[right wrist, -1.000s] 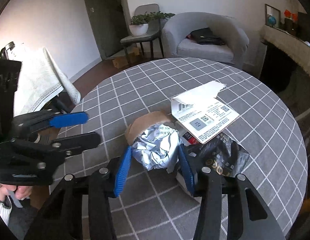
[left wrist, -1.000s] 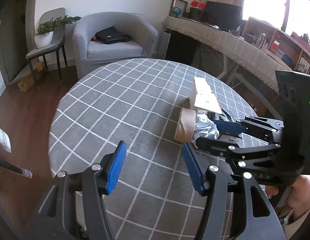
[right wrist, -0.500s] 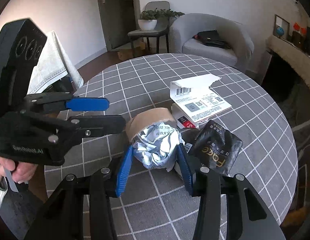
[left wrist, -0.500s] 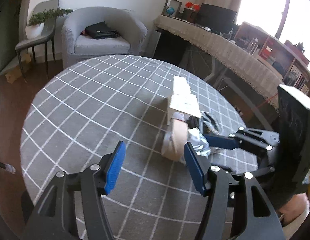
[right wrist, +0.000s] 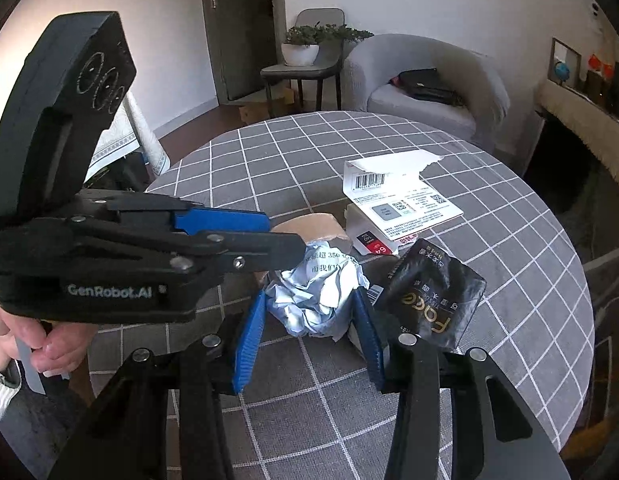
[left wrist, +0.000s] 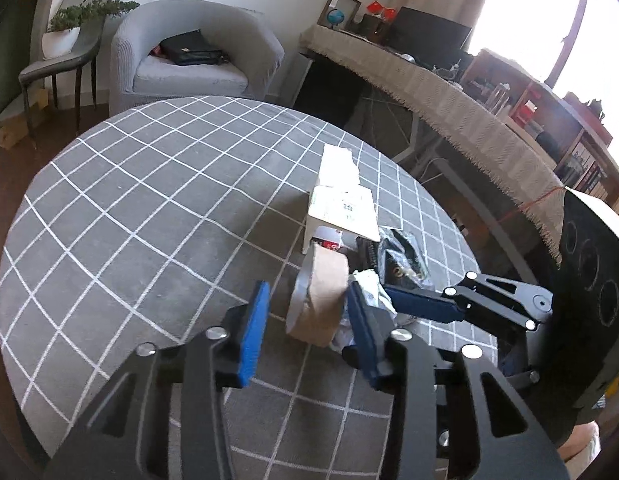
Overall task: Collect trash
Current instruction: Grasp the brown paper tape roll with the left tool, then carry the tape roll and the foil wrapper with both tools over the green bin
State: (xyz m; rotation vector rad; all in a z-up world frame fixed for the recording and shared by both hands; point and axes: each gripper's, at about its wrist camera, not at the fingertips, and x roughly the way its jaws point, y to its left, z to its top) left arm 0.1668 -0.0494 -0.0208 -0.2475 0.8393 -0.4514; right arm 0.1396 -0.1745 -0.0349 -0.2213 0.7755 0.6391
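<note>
A brown tape roll [left wrist: 323, 296] stands on edge on the grey checked table [left wrist: 149, 208]. My left gripper [left wrist: 305, 328] is open, its blue pads either side of the roll. A crumpled pale-blue paper wad [right wrist: 319, 292] lies behind the roll. My right gripper [right wrist: 307, 334] straddles the wad, open, its pads close to it. A black foil packet [right wrist: 433, 300] lies right of the wad. A torn white box [right wrist: 397, 208] sits beyond. The left gripper shows in the right wrist view [right wrist: 245, 236], the right gripper in the left wrist view [left wrist: 421, 304].
A grey armchair [left wrist: 189, 56] with a black bag stands beyond the table. A chair with a potted plant [left wrist: 65, 36] is at the far left. A long cloth-covered sideboard [left wrist: 449, 92] runs along the right. White cloth [right wrist: 125, 140] hangs left of the table.
My left gripper has moved forward and right until its pads flank the tape roll. My right gripper has stayed around the paper wad.
</note>
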